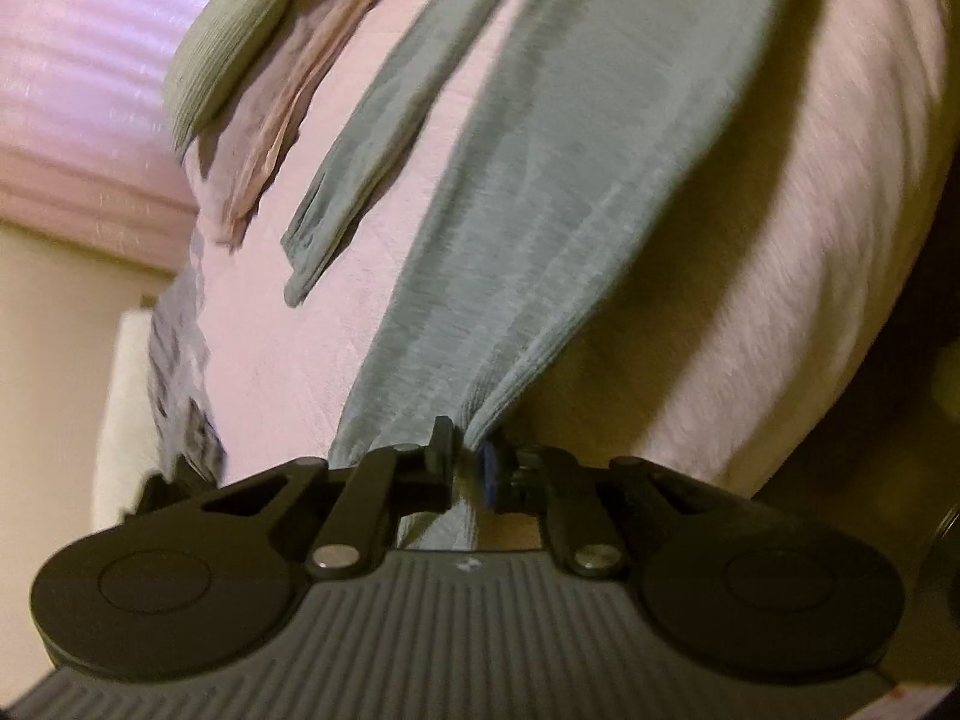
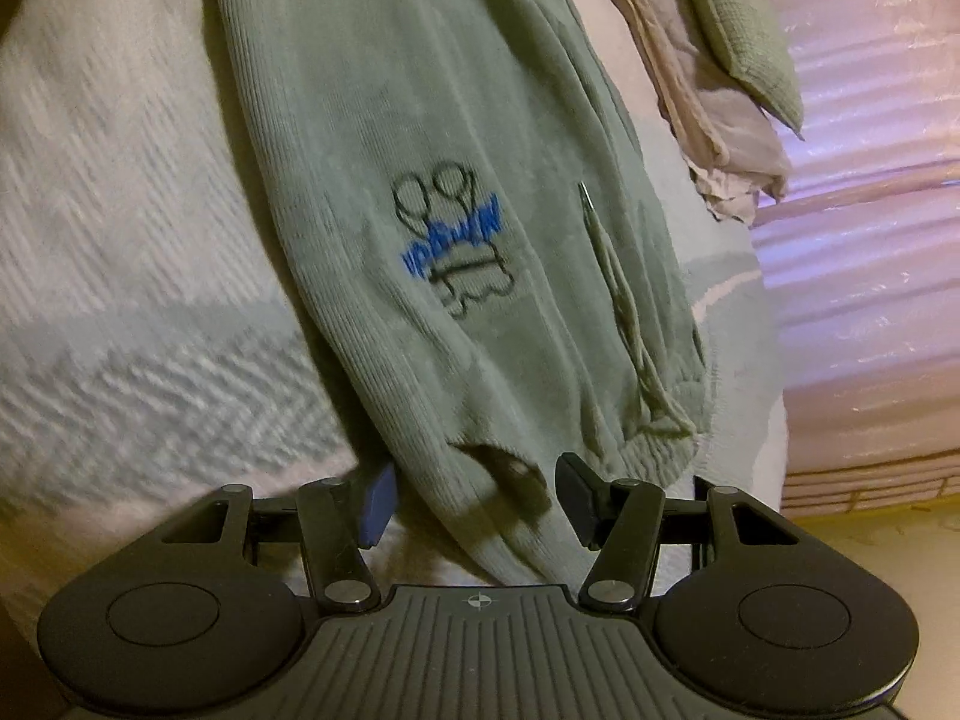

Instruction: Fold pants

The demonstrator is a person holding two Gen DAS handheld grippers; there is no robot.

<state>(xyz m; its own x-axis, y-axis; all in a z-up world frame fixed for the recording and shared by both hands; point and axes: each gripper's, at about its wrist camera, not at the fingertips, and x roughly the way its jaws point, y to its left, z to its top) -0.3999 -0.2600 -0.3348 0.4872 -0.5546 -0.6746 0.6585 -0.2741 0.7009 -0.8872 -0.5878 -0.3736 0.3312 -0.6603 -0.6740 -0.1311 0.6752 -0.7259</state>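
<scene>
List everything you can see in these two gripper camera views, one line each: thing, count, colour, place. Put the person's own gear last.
pants: one pair, sage green with a blue and black embroidered logo, spread along the bed.
drawstring: one, green, lying on the pants near the waistband.
blanket: one, pale pink, under the pants.
folded cloths: a small stack, pink-beige, at the bed's far edge.
green textured piece: one, sage green, on top of that stack.
left gripper: one, black, shut on a pant leg's hem.
right gripper: one, black, open, the waistband's edge between its jaws.
</scene>
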